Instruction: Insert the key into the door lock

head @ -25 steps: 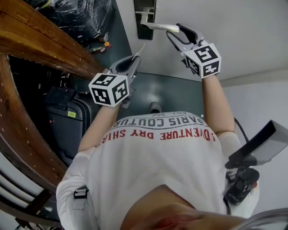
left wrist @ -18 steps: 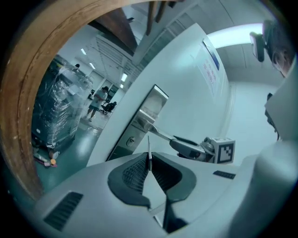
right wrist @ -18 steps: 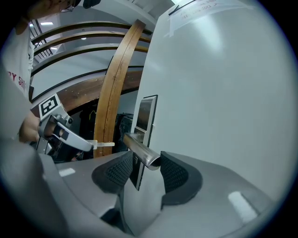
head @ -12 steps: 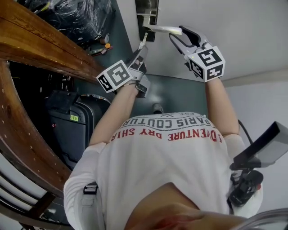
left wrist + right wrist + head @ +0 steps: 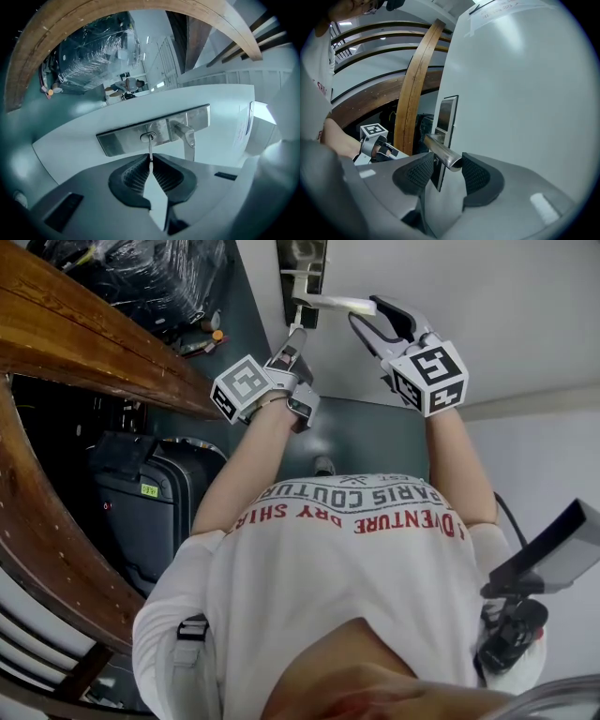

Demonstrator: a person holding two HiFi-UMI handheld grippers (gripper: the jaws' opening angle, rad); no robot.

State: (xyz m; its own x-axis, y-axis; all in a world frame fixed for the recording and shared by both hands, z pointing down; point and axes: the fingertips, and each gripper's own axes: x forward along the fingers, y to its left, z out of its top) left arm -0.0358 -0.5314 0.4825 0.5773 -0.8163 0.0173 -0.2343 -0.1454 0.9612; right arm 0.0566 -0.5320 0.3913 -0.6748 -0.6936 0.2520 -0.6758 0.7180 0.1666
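Key (image 5: 150,158) pinched in closed left hand-held gripper (image 5: 151,171), tip at keyhole (image 5: 148,137); slight tilt off keyhole's axis could jam or twist it; right hand-held gripper (image 5: 445,176), jaws apart round door handle (image 5: 440,152) beside keyhole, might nudge door (image 5: 525,93).

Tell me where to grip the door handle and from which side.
Probably the lever near its free round end, coming end-on from the side away from the lock plate. It is a straight bar standing off the door, so a jaw fits each side; by its pivot the key crowds it.
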